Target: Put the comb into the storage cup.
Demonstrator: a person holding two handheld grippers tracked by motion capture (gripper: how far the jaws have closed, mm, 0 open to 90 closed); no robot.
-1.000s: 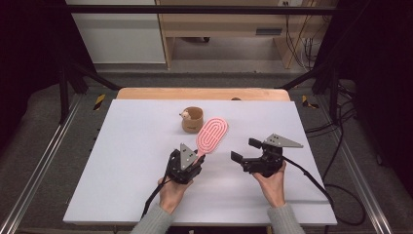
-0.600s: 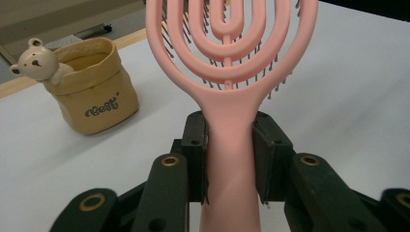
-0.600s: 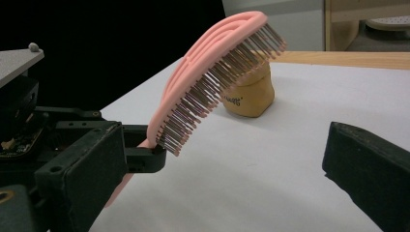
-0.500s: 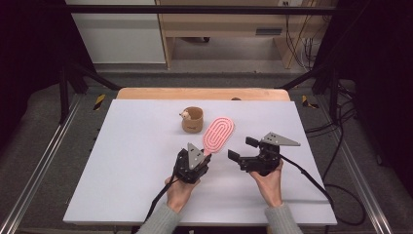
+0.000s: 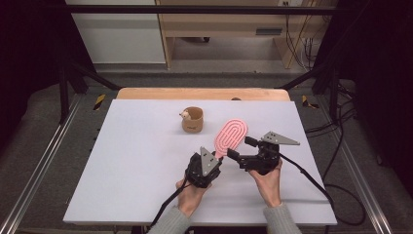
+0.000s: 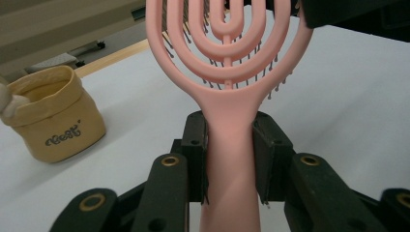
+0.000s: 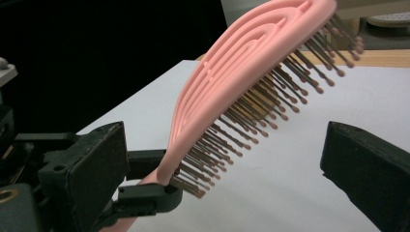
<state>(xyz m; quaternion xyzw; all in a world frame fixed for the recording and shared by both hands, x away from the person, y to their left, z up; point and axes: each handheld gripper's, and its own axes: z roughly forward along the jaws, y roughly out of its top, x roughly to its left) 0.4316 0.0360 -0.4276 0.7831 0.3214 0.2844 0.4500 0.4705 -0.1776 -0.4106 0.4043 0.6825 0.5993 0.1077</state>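
1. Counter (image 5: 126,161): a tan pouch (image 5: 193,120) stands mid-board, apart from the action.
2. Brush (image 5: 232,136) is off the counter, head tilted up between both hands; the lift looks done.
3. Left tongs (image 5: 217,155) clamp its handle.
4. Right tongs (image 5: 239,152) gape wide around the bristles, gripping nothing; the handover or grooming looks yet to come.

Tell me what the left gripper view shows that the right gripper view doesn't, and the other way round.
The left gripper view alone gives the left gripper shut on the handle of the pink hairbrush, seen from its ribbed back, with a small tan fabric pouch standing to one side. The right gripper view alone gives the brush from the side, its bristles pointing toward the white table, between the right gripper's open jaws, which do not touch it. Both share the brush raised off the table.
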